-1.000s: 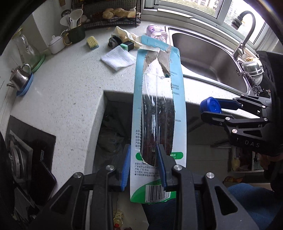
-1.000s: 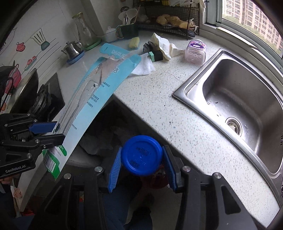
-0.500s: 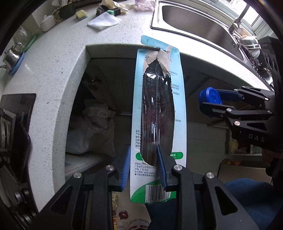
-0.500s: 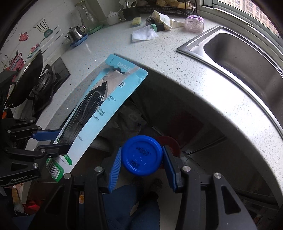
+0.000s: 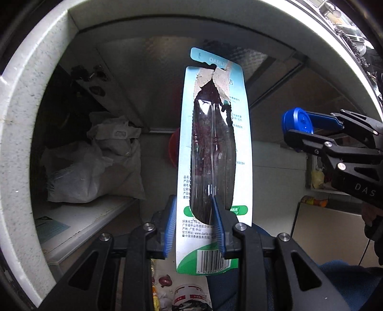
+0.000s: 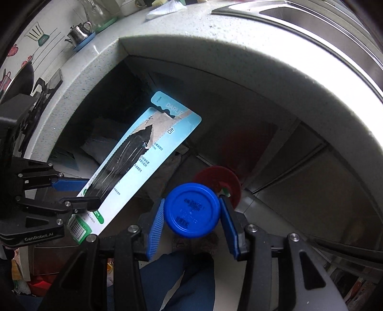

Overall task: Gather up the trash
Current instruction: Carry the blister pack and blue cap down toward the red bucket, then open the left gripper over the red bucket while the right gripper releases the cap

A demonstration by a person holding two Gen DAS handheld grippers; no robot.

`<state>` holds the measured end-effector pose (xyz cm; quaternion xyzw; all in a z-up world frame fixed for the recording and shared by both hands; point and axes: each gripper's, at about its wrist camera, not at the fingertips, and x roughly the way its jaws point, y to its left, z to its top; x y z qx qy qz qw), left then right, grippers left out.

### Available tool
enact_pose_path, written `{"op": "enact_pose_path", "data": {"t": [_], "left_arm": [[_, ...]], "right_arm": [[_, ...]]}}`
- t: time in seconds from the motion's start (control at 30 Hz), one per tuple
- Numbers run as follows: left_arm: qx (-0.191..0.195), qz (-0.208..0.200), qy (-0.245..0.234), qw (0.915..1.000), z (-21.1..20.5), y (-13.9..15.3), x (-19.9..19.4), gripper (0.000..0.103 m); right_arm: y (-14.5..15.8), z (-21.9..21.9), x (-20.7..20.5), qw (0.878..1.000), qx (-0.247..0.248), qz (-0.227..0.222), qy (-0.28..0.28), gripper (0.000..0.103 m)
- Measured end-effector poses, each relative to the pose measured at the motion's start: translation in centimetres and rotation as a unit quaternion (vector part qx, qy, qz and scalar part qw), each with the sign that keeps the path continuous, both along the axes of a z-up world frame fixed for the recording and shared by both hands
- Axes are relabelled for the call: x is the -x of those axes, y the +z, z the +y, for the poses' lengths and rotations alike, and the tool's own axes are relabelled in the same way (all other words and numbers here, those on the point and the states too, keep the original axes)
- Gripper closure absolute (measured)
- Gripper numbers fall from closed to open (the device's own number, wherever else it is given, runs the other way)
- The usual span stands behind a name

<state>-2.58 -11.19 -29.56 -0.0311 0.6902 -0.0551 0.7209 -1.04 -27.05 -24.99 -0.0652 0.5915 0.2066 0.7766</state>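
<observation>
Gripping the torn toothbrush package (image 5: 214, 153) near its barcode end, my left claw (image 5: 194, 223) had its blue pads pressed on both sides of the clear blister, and the card stood out long and straight ahead of the fingers. Its light-blue top, ripped open to show grey cardboard, pointed into the dark recess under the worktop (image 5: 21, 100). My right claw (image 6: 191, 215) was closed on a round blue lid (image 6: 192, 210), one pad on each side of its rim (the printing on top was too faint for me to read). In the left view that lid (image 5: 296, 120) showed side-on at the right, well apart from the package. Both pieces of trash were held in the air in front of the worktop's curved front edge, below its top surface.

Inside the recess, a crumpled white plastic bag (image 5: 95, 158) sat on a pale shelf (image 5: 91, 215) at the left. A red round thing (image 6: 219, 180) lay just behind the blue lid in the right view, partly hidden; I could not tell what it was. Up on the worktop's far left corner stood a small steel teapot (image 6: 79, 32) on a blue coaster, and the sink's steel rim (image 6: 299, 14) ran along the upper right.
</observation>
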Motion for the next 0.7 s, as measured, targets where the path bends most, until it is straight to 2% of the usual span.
{"op": "enact_pose_path", "data": {"t": [0.4, 0.7], "left_arm": [[0.005, 0.061, -0.026, 0.9978, -0.8, -15.5, -3.2, 0.076], [0.005, 0.084, -0.049, 0.9952, -1.8, -24.6, -5.0, 0.076]], "right_arm": [[-12.0, -0.3, -2.3, 0.999, 0.016, 0.034, -0.018, 0.06], [-21.3, -1.7, -3.6, 0.997, 0.023, 0.053, -0.049, 0.06]]}}
